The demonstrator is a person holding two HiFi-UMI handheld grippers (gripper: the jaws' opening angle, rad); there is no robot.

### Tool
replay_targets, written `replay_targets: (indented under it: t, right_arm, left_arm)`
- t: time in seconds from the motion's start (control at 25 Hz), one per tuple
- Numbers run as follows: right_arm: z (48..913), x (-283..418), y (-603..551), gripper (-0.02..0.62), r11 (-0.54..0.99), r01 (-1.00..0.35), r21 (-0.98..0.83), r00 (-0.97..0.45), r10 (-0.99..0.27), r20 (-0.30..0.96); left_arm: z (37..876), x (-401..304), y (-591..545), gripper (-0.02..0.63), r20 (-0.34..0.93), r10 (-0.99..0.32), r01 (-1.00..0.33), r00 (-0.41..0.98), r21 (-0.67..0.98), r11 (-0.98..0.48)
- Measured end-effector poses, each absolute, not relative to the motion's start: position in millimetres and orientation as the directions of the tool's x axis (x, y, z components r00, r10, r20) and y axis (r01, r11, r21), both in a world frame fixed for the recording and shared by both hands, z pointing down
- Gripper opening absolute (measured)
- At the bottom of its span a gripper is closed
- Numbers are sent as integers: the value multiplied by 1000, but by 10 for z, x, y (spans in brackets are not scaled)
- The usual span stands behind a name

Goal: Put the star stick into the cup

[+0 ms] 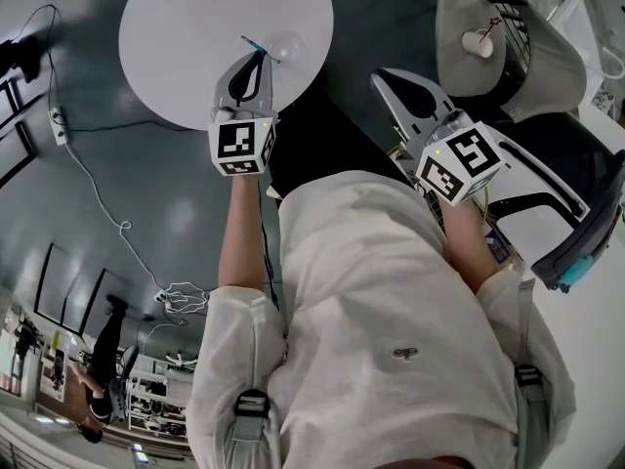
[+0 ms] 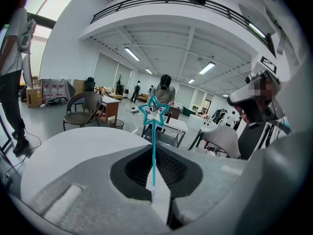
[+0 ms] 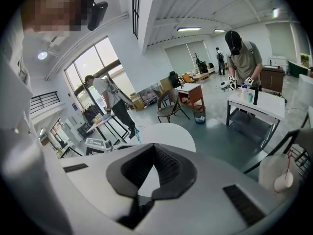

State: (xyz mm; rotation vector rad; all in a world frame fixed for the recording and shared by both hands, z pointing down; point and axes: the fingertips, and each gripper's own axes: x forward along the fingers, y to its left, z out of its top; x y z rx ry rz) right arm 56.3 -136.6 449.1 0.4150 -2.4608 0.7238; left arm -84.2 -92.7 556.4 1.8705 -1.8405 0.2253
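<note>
The star stick [image 2: 153,146] is a thin teal rod topped by a teal star outline. My left gripper [image 2: 154,186] is shut on its lower end, so the star stands up in front of the jaws. In the head view the left gripper [image 1: 255,59] hovers over the near part of the round white table [image 1: 195,18], the stick's tip [image 1: 250,42] just left of a clear cup [image 1: 285,47] standing on the table. My right gripper [image 1: 385,78] hangs off the table's right side, shut and holding nothing; its jaws [image 3: 146,187] meet.
A grey chair [image 1: 508,57] with a small white cup and a red stick [image 1: 479,42] on its seat stands at the back right. A white machine [image 1: 547,203] lies to the right. A cable [image 1: 98,193] runs over the dark floor on the left.
</note>
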Motion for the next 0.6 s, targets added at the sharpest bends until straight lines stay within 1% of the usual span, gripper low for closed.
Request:
replay_targets:
  t: [0.6]
  right_arm:
    - [4530,539,-1446,8,807,-423,-413,-808,-129,574]
  left_arm:
    - [5646,-845,-973,26,474,-877,-973,76,228,39]
